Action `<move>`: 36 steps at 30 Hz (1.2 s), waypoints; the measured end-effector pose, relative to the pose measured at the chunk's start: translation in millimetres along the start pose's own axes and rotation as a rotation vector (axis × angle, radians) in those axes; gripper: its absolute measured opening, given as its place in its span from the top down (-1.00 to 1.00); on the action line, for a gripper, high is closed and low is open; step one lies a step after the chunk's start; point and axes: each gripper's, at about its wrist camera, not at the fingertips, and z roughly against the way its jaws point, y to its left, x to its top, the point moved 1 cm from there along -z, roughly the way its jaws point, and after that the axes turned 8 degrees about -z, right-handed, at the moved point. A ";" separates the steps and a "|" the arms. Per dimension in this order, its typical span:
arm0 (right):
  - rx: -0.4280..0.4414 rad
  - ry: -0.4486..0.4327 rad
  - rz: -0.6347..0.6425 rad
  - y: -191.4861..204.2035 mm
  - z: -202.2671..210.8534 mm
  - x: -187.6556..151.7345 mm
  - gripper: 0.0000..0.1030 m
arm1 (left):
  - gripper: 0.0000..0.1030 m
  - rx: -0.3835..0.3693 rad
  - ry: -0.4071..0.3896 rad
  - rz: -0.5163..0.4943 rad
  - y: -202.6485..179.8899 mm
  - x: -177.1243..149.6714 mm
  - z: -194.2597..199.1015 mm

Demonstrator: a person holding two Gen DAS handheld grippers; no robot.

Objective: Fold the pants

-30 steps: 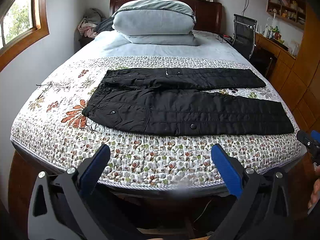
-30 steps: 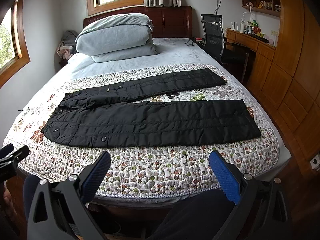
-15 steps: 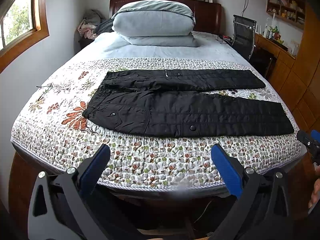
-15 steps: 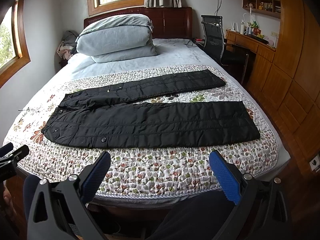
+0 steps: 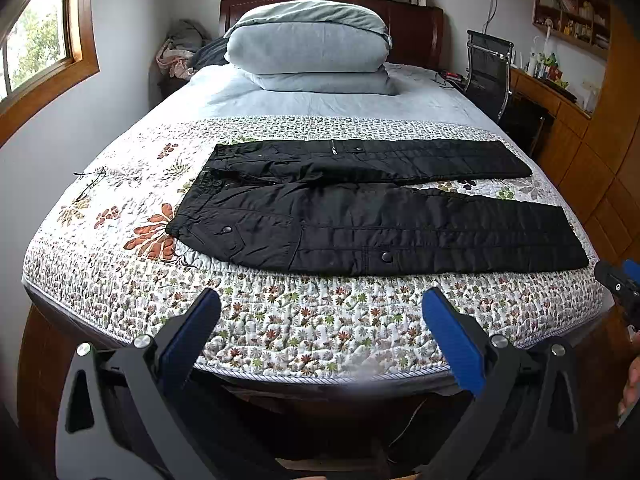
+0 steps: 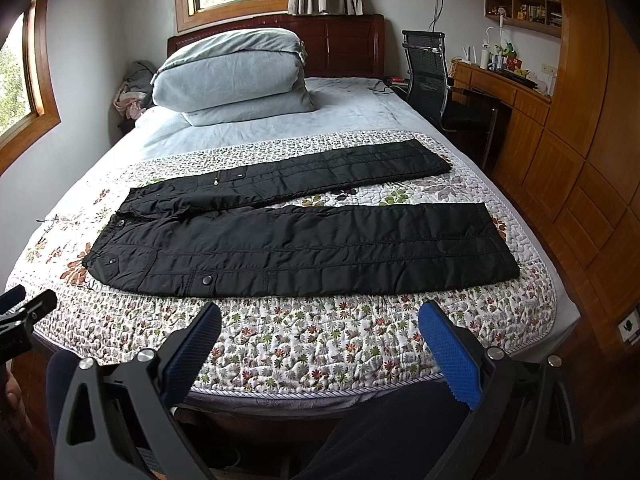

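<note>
Black padded pants [image 5: 372, 208] [image 6: 304, 236] lie flat on the flowered quilt [image 5: 280, 320] [image 6: 320, 340], waist to the left, both legs spread apart toward the right. My left gripper [image 5: 320, 312] hovers open at the bed's near edge, short of the pants, with nothing between its blue pads. My right gripper [image 6: 320, 320] is likewise open and empty, held over the near edge of the quilt in front of the nearer leg. Each gripper's tip shows at the side of the other's view.
A folded grey duvet [image 5: 308, 52] is stacked at the head of the bed. A black office chair [image 6: 428, 76] and wooden desk [image 6: 504, 88] stand on the right, beside wooden cabinets [image 6: 592, 168]. Clothes [image 5: 176, 56] are piled at the far left.
Both grippers have edged slightly closer to the bed and a little higher; the pants look a bit lower in the frames. Nothing was grasped or moved.
</note>
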 end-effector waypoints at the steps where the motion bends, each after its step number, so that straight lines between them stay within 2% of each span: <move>1: -0.001 0.000 0.000 0.0 0.0 -0.1 -0.93 | -0.95 0.000 -0.001 0.000 0.1 0.3 0.1; 20: -0.002 0.004 -0.004 -2.3 -0.8 0.2 -0.93 | -0.95 0.003 0.001 -0.007 0.7 0.2 0.4; 36: -0.025 0.047 -0.006 -6.0 -26.2 -3.3 -0.93 | -0.95 0.009 0.044 -0.011 1.3 -2.8 -29.3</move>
